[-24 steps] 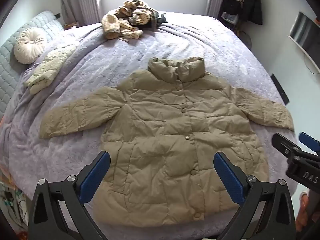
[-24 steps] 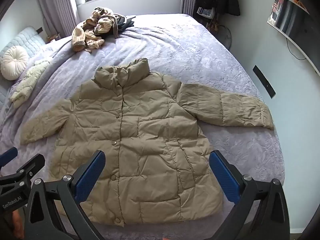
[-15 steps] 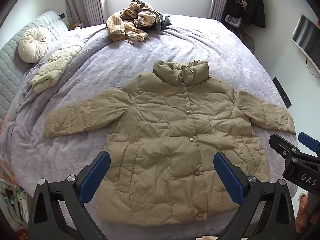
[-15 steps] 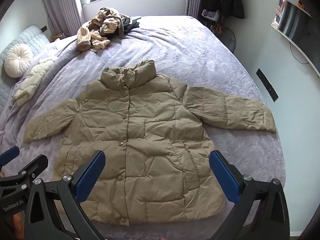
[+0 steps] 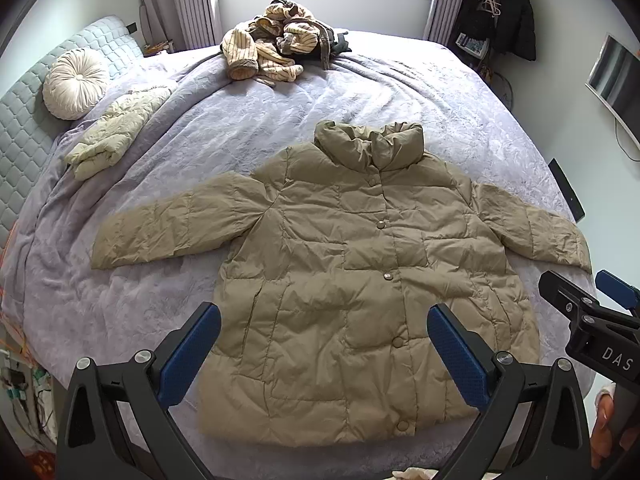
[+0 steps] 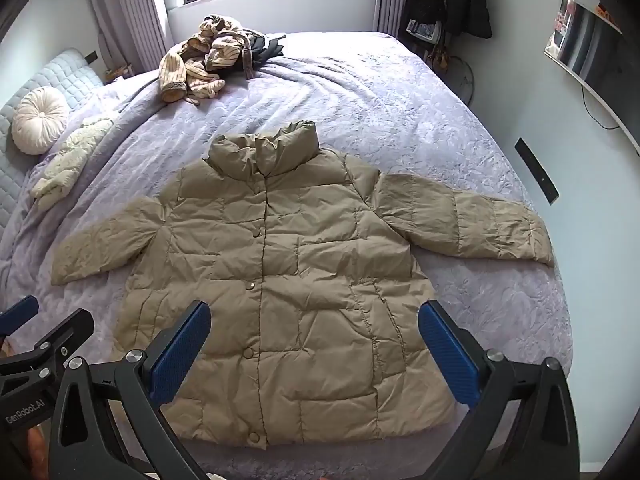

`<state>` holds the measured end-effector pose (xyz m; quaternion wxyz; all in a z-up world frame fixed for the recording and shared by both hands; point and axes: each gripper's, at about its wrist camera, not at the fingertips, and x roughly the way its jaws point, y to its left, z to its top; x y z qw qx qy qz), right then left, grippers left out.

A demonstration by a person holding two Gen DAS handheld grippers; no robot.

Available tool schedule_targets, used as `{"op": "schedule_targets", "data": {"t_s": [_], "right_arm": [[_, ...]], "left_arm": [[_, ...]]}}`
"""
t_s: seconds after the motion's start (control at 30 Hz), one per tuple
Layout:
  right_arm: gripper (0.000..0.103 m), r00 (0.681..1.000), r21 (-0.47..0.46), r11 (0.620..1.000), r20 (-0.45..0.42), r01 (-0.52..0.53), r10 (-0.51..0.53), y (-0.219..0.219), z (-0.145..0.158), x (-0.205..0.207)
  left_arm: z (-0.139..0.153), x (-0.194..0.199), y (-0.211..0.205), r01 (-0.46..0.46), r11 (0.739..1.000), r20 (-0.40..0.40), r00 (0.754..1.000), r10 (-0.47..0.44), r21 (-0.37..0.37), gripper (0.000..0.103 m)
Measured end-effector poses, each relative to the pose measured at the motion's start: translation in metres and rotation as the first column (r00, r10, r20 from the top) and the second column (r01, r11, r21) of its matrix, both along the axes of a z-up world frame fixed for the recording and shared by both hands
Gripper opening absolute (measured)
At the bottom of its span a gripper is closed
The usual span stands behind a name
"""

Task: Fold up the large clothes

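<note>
Both views now sit further back from the olive quilted puffer jacket (image 5: 360,280), spread flat, buttoned, sleeves out, on the lavender bedspread (image 5: 400,92). Your left gripper (image 5: 324,352) and right gripper (image 6: 314,346) hover over its hem, fully spread, gripping nothing. Folding is unstarted.

Two legible markings found.

1. White capital letters "DAS" stand on the black plastic body of the right gripper (image 5: 596,316), seen at the right edge of the left wrist view. The lettering runs off toward the frame edge; any further characters cannot be made out.

2. White lettering "GenRobot.AI" stands on the black plastic body of the left gripper (image 6: 36,344), seen at the lower left of the right wrist view, set at a slant along the housing.

Printed matter on the dark wall-mounted panel (image 6: 580,40) is too blurred to read.
</note>
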<state>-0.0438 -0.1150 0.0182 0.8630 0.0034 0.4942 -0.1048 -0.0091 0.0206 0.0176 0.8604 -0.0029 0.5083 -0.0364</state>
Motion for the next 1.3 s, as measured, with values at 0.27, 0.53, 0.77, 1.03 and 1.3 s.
{"op": "schedule_targets", "data": {"t_s": [0.27, 0.53, 0.77, 1.03, 1.3], "right_arm": [[0.103, 1.000, 0.006, 1.000, 0.002, 0.005, -0.005, -0.0007, -0.0006, -0.0033], [0.103, 1.000, 0.008, 1.000, 0.001, 0.003, -0.003, -0.0003, -0.0011, -0.0034], [0.103, 1.000, 0.011, 1.000, 0.000, 0.005, -0.005, -0.0008, -0.0012, -0.0025], [0.103, 1.000, 0.011, 1.000, -0.002, 0.007, -0.007, 0.0002, -0.0023, -0.0019], [0.103, 1.000, 0.013, 1.000, -0.004, 0.007, -0.007, 0.0000, -0.0025, -0.0010]], "left_arm": [[0.0001, 0.0020, -0.0002, -0.005, 1.000, -0.008, 1.000, 0.006, 0.013, 0.103], [-0.0013, 0.0015, 0.0011, -0.006, 1.000, -0.010, 1.000, 0.006, 0.015, 0.103], [-0.0035, 0.0010, 0.0035, -0.008, 1.000, -0.011, 1.000, 0.008, 0.016, 0.103], [-0.0053, 0.0001, 0.0050, -0.010, 1.000, -0.013, 1.000, 0.010, 0.015, 0.103], [-0.0049, 0.0001, 0.0048, -0.009, 1.000, -0.012, 1.000, 0.009, 0.015, 0.103]]}}
